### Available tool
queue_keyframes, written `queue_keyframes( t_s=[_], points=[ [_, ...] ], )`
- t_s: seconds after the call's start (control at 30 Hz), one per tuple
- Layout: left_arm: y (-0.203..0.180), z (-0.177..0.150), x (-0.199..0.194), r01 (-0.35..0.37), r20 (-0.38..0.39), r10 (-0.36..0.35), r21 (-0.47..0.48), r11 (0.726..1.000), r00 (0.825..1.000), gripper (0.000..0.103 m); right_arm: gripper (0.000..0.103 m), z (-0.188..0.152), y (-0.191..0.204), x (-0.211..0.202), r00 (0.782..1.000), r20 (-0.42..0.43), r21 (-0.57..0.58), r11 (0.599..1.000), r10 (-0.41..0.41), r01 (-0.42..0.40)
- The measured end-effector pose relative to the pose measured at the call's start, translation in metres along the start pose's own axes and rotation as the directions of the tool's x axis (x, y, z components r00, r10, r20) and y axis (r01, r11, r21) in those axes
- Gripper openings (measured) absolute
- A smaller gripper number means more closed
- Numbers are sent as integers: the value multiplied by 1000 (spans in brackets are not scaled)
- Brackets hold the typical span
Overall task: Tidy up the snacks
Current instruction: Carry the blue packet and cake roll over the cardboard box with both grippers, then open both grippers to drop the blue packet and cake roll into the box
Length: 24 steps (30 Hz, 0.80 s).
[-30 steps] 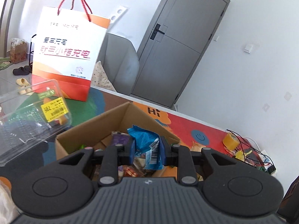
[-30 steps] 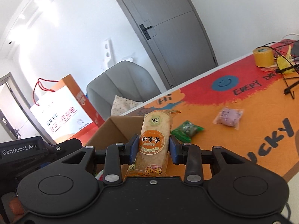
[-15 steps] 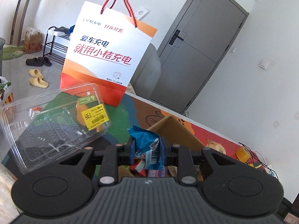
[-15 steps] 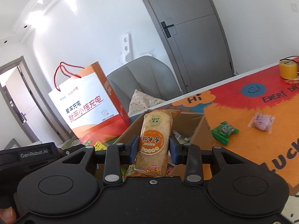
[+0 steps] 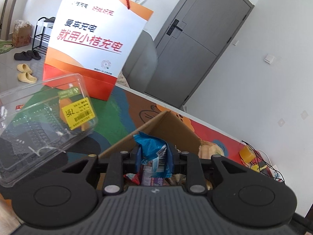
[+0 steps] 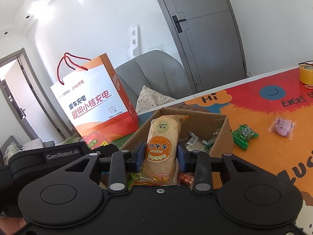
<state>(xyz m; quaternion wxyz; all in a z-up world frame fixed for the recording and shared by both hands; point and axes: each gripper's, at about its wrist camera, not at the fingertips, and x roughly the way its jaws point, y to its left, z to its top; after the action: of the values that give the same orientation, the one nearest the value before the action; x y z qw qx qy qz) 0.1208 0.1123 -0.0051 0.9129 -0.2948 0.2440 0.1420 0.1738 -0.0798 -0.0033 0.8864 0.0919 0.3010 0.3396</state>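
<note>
Two snacks up over the cardboard box [image 6: 219, 121], one in each gripper. Left gripper [image 5: 154, 157] pinched tight on a crinkly blue snack packet [image 5: 154, 152], just above the box's near wall. Right gripper [image 6: 159, 157] squeezed on a long orange rice cracker pack [image 6: 162, 143], standing upright over the open box. More snacks already inside. Outside the box, to its right on the bright mat [image 6: 273, 156]: a green candy [image 6: 244, 133] and a pink one [image 6: 282, 126], not yet put away. Could slip: shiny wrappers, thin pinch. Could bump too, both grippers so close over one box. Could miss and land beside the box if let go too early.
</note>
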Motion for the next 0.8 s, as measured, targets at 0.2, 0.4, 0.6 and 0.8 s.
queue_keyframes(
  t_s=[0.2,0.4,0.6,0.8],
  points=[
    [-8,-2,-2,-34,-9,34,25,999,999,53,45,-1,-4,-2,1000,-27,2,1000,0,0],
    [-2,-2,-19,-88,37,87,13,996,996,72,53,2,-15,-6,1000,-11,21,1000,16,-16],
    [-7,-10,-37,-127,74,125,20,992,989,82,55,4,-27,-4,999,-14,59,998,34,-33],
    [-29,-13,-38,-118,89,112,66,991,990,89,64,5,-45,-22,1000,22,85,996,2,-4]
  ],
)
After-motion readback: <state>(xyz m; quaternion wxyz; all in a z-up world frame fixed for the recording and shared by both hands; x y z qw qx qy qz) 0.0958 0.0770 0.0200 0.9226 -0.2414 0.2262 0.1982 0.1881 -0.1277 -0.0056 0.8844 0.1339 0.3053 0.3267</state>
